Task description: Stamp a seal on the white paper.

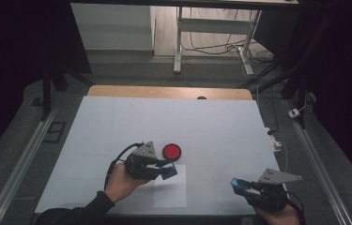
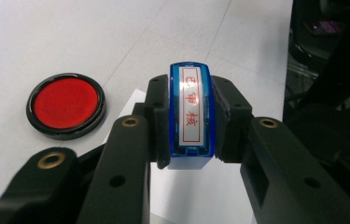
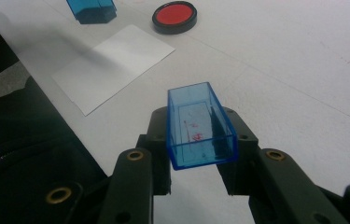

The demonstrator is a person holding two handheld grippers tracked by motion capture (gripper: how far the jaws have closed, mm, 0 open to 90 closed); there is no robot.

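A white-covered table (image 1: 117, 122) fills the middle of the high view, with a person's hands reaching in from the near edge, each holding a two-jaw gripper. Near the front of the table lies a white sheet of paper (image 1: 170, 192), laid flat, likely to take an imprint. Just beyond it sits a round red ink pad (image 1: 172, 151) in a black rim, uncovered and within easy reach. The left gripper (image 1: 163, 168) is clamped on a blue stamp (image 2: 191, 114), label side facing its camera, held over the paper's far corner just beside the pad, probably so its face can be inked and pressed down. The right gripper (image 1: 239, 185) is off to the right, well apart, clamped on the stamp's clear blue cap (image 3: 200, 128), open end up, keeping it out of the way.
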